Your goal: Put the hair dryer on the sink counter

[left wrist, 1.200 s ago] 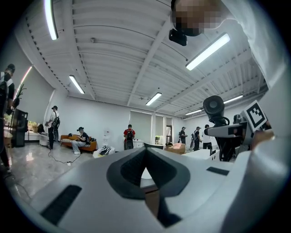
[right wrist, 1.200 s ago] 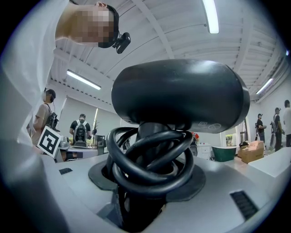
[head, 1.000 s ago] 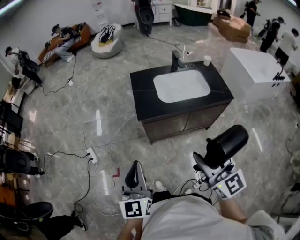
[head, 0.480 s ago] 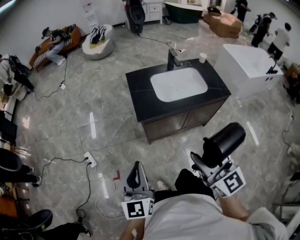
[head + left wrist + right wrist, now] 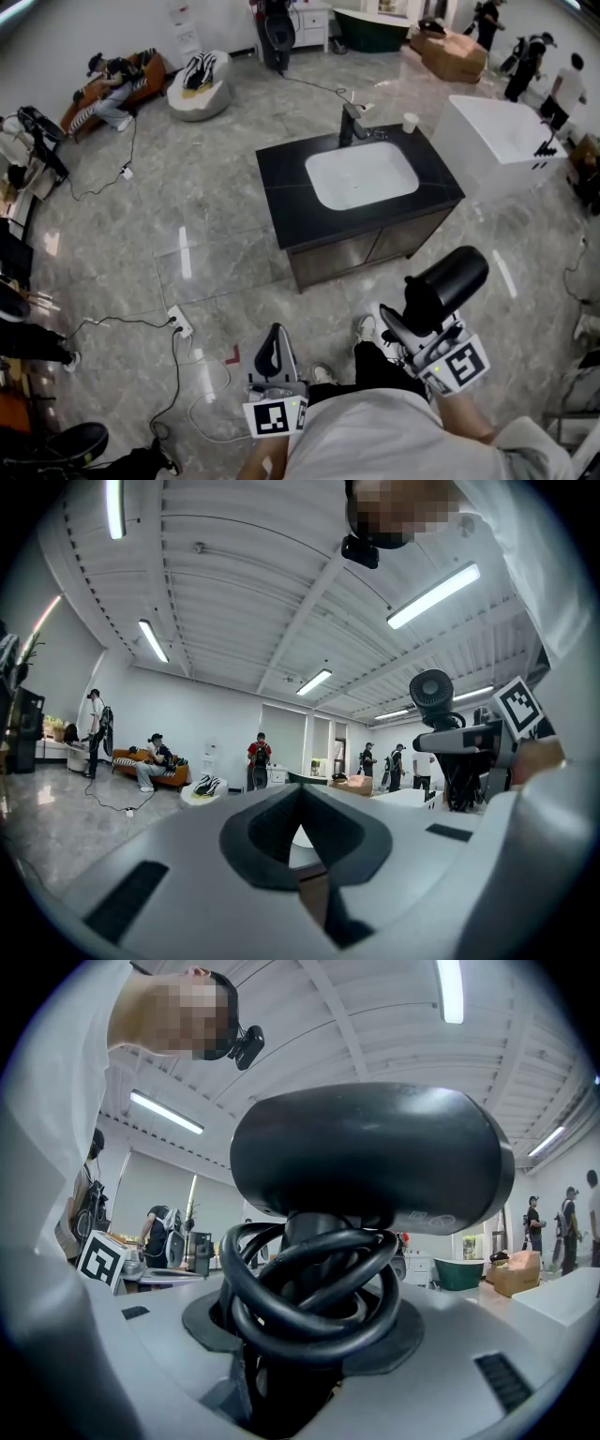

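Dryer (image 5: 375,1157) first: its handle stands upright between the right gripper's (image 5: 295,1354) jaws, which are clamped on it, and its black cord (image 5: 309,1288) is looped in a loose coil around the handle just above them. That hold looks the same as a second ago, with the barrel at the same tilt and no slip. The left gripper (image 5: 305,841) is carried low beside it, jaws closed on nothing.

What has changed is underfoot. In the head view a shoe (image 5: 366,328) has come forward below the right gripper (image 5: 412,323), where only floor showed before, so the person is walking. The black counter (image 5: 281,187) with its white sink (image 5: 361,175), faucet (image 5: 350,122) and cup (image 5: 411,122) has only shifted a little in the view and looks barely nearer. A stretch of bare floor still lies between the dryer (image 5: 448,281) and the counter's front edge.

I'd judge this as mid-carry: the pickup is done, the placing not begun. The bare black strip left of the sink looks the roomiest landing spot, and the loose cord may need watching as the dryer is set down.
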